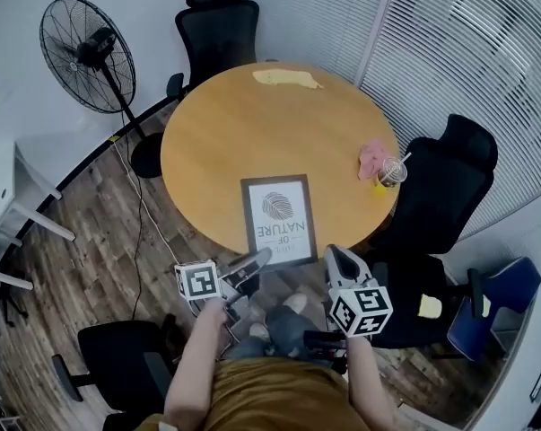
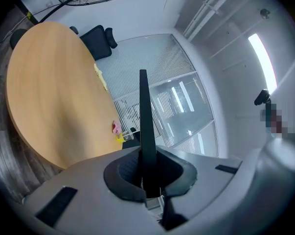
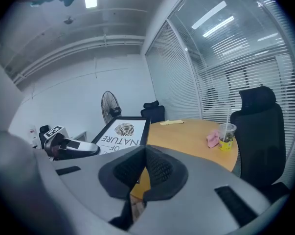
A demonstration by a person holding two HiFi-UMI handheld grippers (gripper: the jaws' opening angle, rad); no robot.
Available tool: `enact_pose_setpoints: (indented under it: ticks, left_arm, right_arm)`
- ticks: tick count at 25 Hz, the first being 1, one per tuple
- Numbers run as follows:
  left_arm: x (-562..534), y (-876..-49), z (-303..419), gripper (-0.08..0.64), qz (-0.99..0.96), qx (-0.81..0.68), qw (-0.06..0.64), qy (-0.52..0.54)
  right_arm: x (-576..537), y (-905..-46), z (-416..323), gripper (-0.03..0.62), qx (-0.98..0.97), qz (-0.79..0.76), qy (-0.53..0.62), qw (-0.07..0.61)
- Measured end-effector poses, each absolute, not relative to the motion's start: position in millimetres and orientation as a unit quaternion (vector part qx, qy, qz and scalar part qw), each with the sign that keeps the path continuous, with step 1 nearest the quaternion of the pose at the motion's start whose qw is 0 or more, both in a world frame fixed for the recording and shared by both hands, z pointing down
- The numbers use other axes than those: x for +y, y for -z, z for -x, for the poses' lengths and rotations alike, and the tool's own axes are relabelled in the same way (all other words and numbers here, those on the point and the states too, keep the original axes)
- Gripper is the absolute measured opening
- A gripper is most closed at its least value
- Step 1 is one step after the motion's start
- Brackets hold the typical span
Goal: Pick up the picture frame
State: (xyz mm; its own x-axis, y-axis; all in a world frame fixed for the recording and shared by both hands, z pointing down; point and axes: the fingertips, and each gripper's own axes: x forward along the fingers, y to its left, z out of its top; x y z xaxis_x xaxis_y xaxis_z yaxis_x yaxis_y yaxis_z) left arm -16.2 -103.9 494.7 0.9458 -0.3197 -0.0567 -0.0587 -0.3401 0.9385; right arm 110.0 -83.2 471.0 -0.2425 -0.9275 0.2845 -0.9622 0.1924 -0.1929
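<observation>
Office room with wood-plank floor and blinds along the glazed wall. Items counted: one round wooden counter (image 1: pixel 216 133); four black chairs (image 1: pixel 214 23) around it, as far as can be made out, plus one blue chair (image 1: pixel 510 293); one standing fan (image 1: pixel 86 54); one picture frame (image 1: pixel 279 215); one plastic cup (image 1: pixel 391 171) with a straw; one pink cloth (image 1: pixel 372 156); one yellow cloth (image 1: pixel 286 79). Cup and pink cloth sit together near the right rim and the yellow cloth near the far rim. The centre and left of the counter are bare. The picture frame lies at the near rim, its near end projecting past it. The left hand-held gripper (image 1: pixel 259 259) is clamped on the near left corner, the frame showing edge-on between its jaws. The right hand-held gripper (image 1: pixel 335 257) is closed on the near right corner.
</observation>
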Motion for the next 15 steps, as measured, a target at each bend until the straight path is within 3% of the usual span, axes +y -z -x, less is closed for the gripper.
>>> enact_pose_setpoints:
  ticks: [15]
  left_arm:
    - [-109.2,-463.2,27.0,0.049,-0.811,-0.095,0.552,0.168]
  right_arm:
    - [-86.0,-452.1,-100.8,0.012,-0.776,-0.614,-0.143,0.039]
